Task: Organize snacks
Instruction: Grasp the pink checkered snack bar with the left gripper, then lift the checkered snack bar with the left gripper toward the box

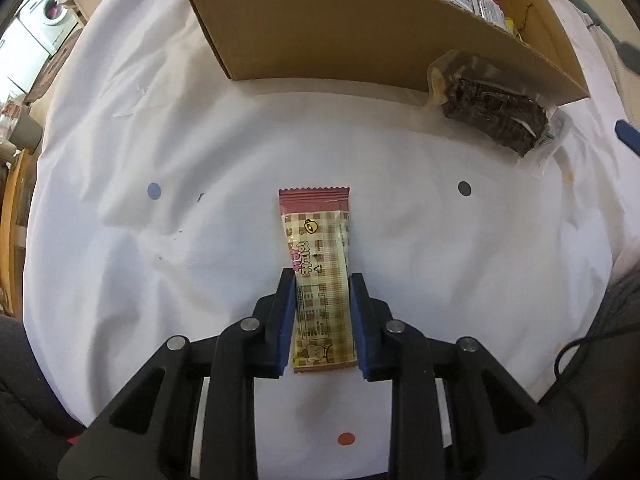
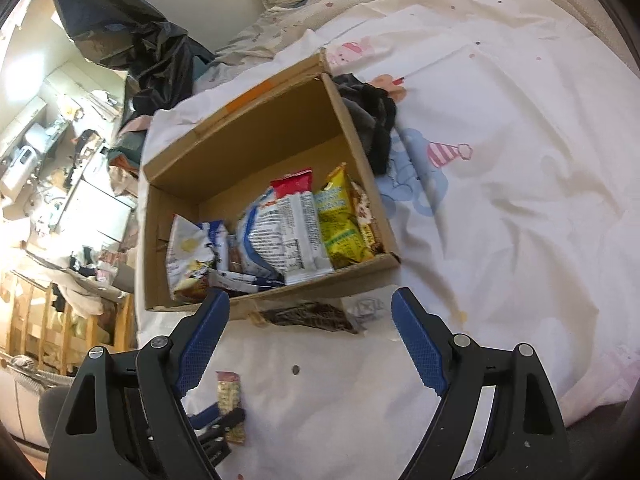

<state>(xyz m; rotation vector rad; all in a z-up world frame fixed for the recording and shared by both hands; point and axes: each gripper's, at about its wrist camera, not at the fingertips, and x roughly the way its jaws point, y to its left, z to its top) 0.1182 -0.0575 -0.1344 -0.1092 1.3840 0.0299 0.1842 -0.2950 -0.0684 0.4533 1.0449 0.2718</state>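
On the white bedsheet (image 1: 120,264), mid-sheet toward its near edge: slim checked cream-and-maroon foil snack bar wrapper (image 1: 318,256), lying flat, long axis pointing at the open brown cardboard box (image 1: 304,28). Left gripper (image 1: 322,320) pointing down over it, blue pads pinched onto the bar's long edges at its near half. Looks light, thin, crinkly; foil probably slick, filling likely brittle, so gentle squeeze across the width, mid-body rather than the crimped ends. Right gripper (image 2: 310,340) spread wide, empty, hovering over the box's near wall. Clear-wrapped dark chocolate cake bar (image 1: 494,110) touching that wall outside the box; soft, squashable, best gripped across its narrow sides. Box already half full of packets.
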